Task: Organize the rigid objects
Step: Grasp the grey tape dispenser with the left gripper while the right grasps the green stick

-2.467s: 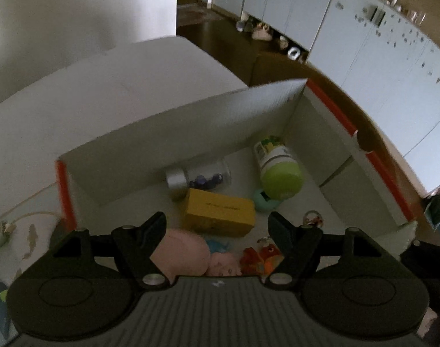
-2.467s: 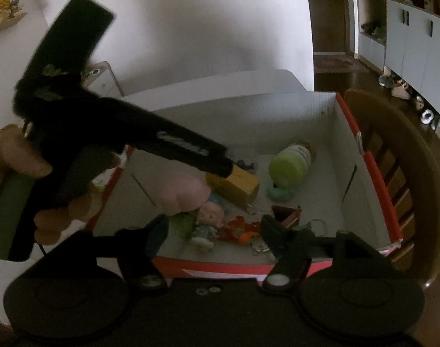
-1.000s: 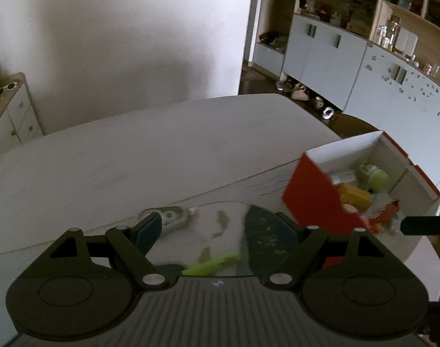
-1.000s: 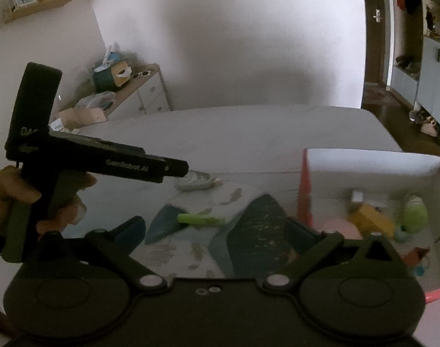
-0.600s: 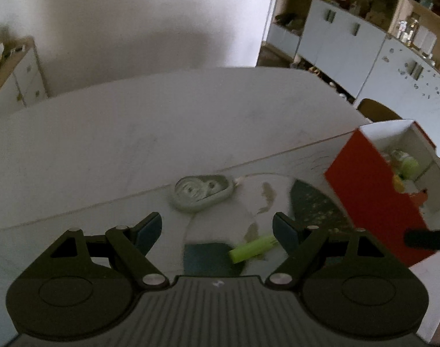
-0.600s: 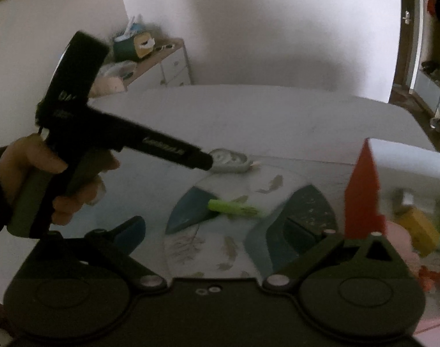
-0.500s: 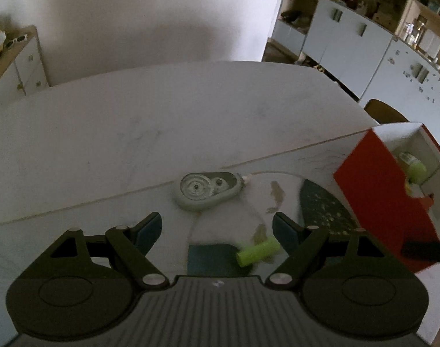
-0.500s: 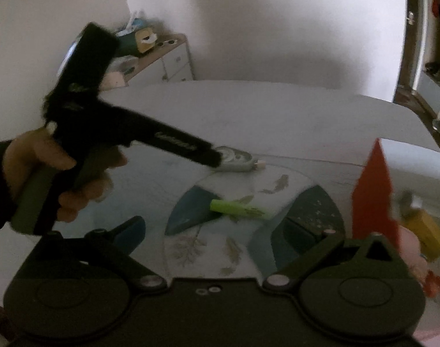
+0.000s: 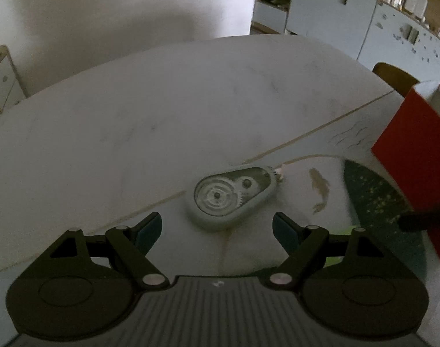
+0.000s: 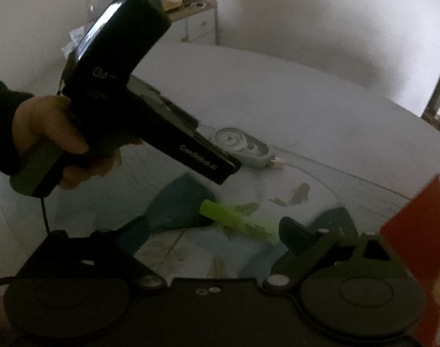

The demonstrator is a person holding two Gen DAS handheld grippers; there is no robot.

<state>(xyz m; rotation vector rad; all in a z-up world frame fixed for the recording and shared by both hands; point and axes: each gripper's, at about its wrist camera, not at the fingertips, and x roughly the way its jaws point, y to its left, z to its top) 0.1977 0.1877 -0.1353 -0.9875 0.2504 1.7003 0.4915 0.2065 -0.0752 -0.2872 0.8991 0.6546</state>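
Your white marble-look table [image 9: 167, 110] carries a fish-printed mat [image 10: 295, 193] — pale cupboards [image 9: 350, 20] behind. Left gripper [image 9: 217, 227] jaws released; right gripper [image 10: 212, 235] jaws closing, grasping nothing.

The left gripper [image 9: 217, 225] is matte black: two round housings, angled linkage arms fastened with silver screws, and fingers [image 9: 149, 228] faced with dark teal pads. Between the housings lies a grey ribbed panel bearing a small pale mark. From the right wrist view its body is a long black block with pale lettering along the side, a glossy strip on top, an olive-green handle and a thin black cable hanging below. The hand [image 10: 55, 133] emerges from a black sleeve [image 10: 0, 121]. The right gripper [image 10: 214, 231] has the same build.
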